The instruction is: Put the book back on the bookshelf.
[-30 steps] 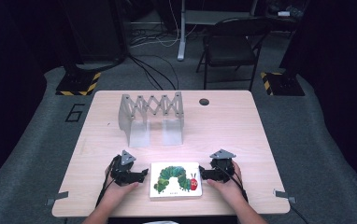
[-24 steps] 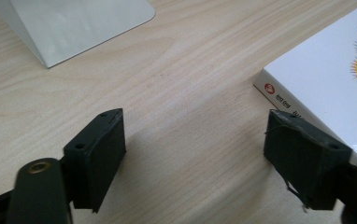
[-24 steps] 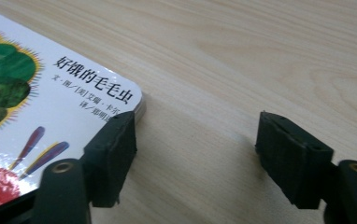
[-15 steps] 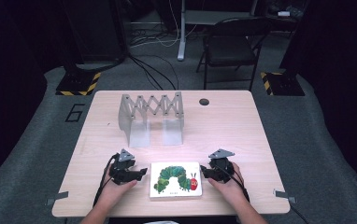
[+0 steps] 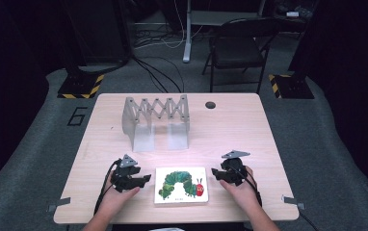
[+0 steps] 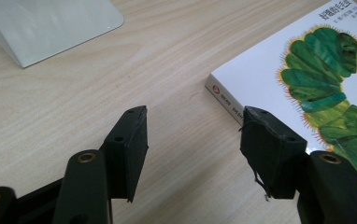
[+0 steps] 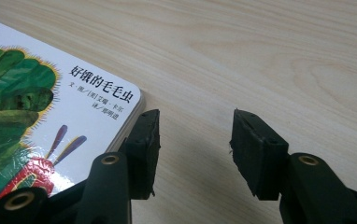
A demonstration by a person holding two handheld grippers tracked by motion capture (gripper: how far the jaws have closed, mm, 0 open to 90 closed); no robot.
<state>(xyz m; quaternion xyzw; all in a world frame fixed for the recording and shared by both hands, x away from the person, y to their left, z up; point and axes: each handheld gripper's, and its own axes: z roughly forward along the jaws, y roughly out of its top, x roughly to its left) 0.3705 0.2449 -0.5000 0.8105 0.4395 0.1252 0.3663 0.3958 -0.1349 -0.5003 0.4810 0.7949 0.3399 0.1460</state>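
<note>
Jaws wide open on both the left gripper (image 5: 146, 179) and right gripper (image 5: 214, 172), flanking the caterpillar board book (image 5: 181, 185) on the tabletop (image 5: 230, 130), nothing grabbed yet.

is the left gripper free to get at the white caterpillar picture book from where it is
Probably yes: the left gripper is open beside the white caterpillar picture book, one jaw already at the book's near edge, with bare wooden table between them.

This looks like a lab or recording studio set up for tests. A lone wooden worktop (image 5: 235, 130) stands on grey carpet (image 5: 37, 144) among dark curtains, with cables (image 5: 158, 72) across the floor, yellow-and-black striped stand bases (image 5: 81, 86), a folding chair (image 5: 237, 48) and a number marked on the floor (image 5: 77, 116).
</note>
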